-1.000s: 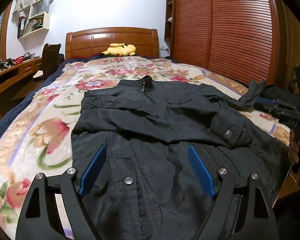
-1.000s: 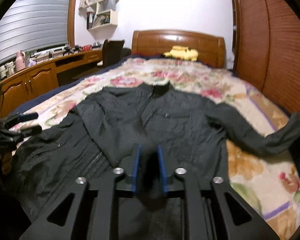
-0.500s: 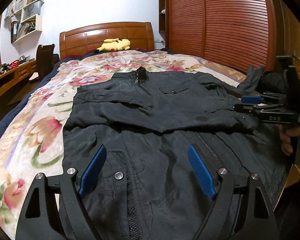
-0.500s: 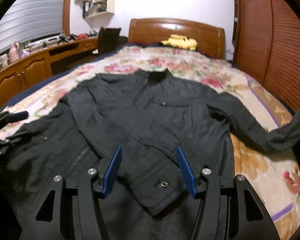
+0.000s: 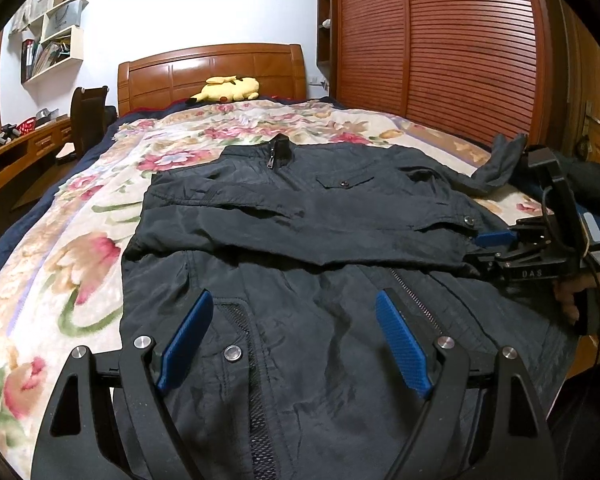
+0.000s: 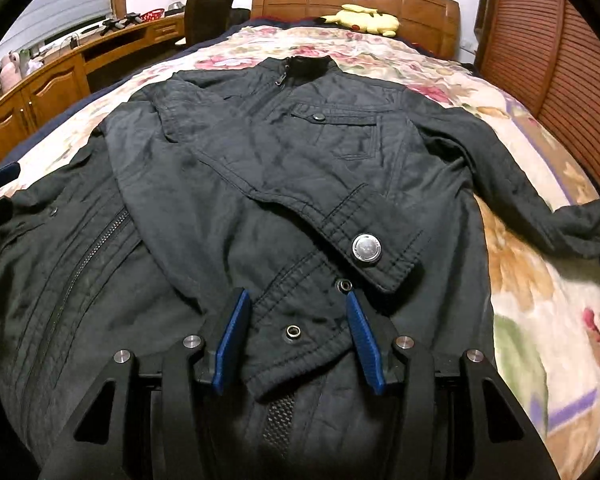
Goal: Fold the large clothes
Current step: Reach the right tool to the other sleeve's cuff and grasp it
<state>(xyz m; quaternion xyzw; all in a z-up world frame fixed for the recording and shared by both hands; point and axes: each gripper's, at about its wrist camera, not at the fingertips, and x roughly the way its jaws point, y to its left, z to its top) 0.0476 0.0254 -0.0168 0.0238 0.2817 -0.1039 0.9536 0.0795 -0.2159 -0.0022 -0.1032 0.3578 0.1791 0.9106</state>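
A black jacket (image 5: 308,216) lies front-up on the floral bedspread (image 5: 60,248), collar toward the headboard. One sleeve is folded across its chest, with the cuff (image 6: 364,240) lying near the right side. The other sleeve (image 6: 540,200) lies out on the bedspread to the right. My left gripper (image 5: 296,336) is open and empty above the jacket's lower hem. My right gripper (image 6: 296,336) is open, its blue fingers on either side of the folded sleeve's cuff end, not closed on it. The right gripper also shows in the left wrist view (image 5: 496,246).
A yellow plush toy (image 5: 224,88) lies by the wooden headboard (image 5: 212,68). A slatted wooden wardrobe (image 5: 460,48) runs along the right side of the bed. A desk (image 6: 60,76) and a chair (image 5: 86,116) stand on the left.
My right gripper opened, letting go of the sleeve cuff, which now lies across the jacket. It has dropped closer to the fabric. The left gripper stayed open and shifted slightly.
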